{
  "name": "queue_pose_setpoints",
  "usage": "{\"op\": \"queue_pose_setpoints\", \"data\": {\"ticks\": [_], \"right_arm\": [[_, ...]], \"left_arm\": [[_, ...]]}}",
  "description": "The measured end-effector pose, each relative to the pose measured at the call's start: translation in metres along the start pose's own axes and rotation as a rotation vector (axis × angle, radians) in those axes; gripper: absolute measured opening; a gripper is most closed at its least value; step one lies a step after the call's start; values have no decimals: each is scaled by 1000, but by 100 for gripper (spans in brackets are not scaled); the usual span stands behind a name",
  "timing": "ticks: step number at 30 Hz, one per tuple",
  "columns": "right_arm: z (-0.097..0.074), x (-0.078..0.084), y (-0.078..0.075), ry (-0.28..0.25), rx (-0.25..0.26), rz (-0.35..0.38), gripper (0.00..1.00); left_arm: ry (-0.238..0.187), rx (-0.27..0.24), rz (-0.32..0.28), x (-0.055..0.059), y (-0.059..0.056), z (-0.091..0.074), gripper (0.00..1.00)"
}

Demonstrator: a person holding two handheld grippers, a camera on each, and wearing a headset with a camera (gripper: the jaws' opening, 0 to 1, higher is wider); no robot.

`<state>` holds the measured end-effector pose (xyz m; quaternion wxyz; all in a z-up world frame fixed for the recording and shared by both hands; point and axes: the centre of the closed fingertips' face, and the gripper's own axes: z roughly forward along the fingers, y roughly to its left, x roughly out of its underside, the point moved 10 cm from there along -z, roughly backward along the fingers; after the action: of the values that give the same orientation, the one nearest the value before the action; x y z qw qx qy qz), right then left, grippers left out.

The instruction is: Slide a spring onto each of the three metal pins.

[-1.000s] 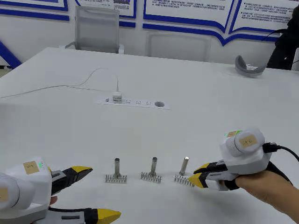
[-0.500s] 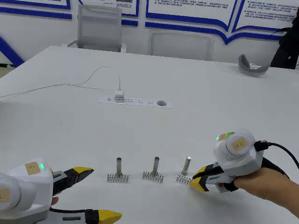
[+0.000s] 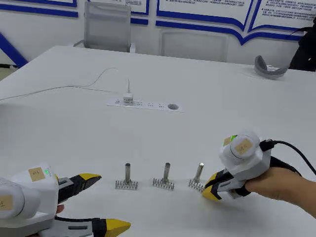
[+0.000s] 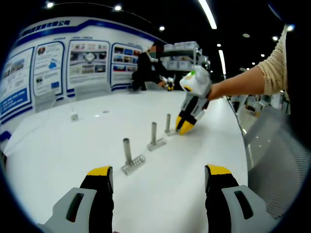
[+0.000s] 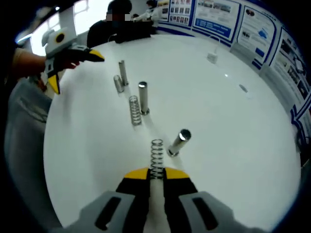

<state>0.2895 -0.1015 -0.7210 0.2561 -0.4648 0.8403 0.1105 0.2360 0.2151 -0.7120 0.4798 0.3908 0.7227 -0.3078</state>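
Fingers on your right gripper [image 5: 151, 175] were pinched together on the near end of the rightmost spring [image 5: 156, 154]. It lay flat on the table [image 3: 197, 128], long axis running straight out to 12 o'clock from the tips in the right gripper view. Its pin [image 5: 179, 141] stood just beside it at about 1 o'clock and looked to lean a bit, so I'd say the spring needs lifting and standing up over the pin's top. That hand sat low and level, way nearer than the left gripper [image 3: 111, 202], jaws wide apart, holding nothing, at 8 o'clock in the head view.
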Motion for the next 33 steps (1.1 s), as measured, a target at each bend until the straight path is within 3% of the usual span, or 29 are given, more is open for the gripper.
{"op": "queue_pose_setpoints", "data": {"ticks": [6,13,22,33], "right_arm": [[0,0,-1,9,-10,22,12],[-6,-1,8,15,-22,-6,11],[-20,-11,28,12,-57,-93,11],[-23,-28,48,3,-114,-186,11]], "left_arm": [[-5,7,3,-1,-2,0,78],[-11,27,18,-6,-8,3,77],[-2,76,46,-10,-18,15,75],[23,154,95,-13,-29,36,68]]}}
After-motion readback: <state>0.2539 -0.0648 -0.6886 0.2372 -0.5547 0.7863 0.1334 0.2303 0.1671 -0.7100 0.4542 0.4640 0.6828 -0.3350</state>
